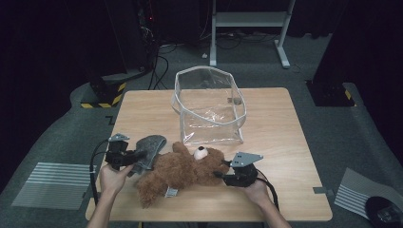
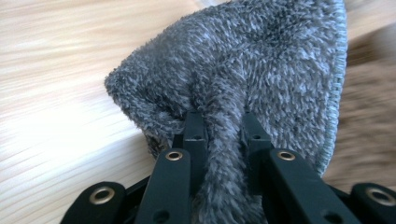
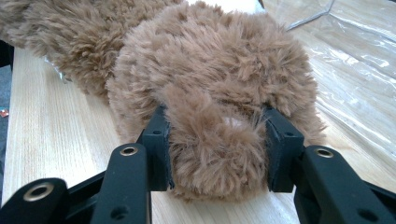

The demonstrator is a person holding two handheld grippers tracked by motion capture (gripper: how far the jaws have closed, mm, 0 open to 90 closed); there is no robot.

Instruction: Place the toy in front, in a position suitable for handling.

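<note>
High view: teddy bear (image 1: 183,171) lies near table (image 1: 285,142) edge, clear bag (image 1: 209,107) behind, upright, mouth open. Left gripper (image 1: 138,154) at grey cloth (image 1: 151,148), left of bear; right gripper (image 1: 223,170) at bear's head.

Left gripper view: jaws nearly shut, pinching cloth fold (image 2: 224,140). Risk: thin pinch slips.

Right gripper view: jaws half-open, clamping plush lump (image 3: 215,149). Risk: soft fur compresses, bear sags out.

The counter (image 1: 266,190) is lit brightly from above, but the room around it is very dark. In the left gripper view, the wood at nine o'clock looks streaky and blurred, and the brown patch at three o'clock is fuzzy. The clear bag (image 1: 209,107) shines with glare.
</note>
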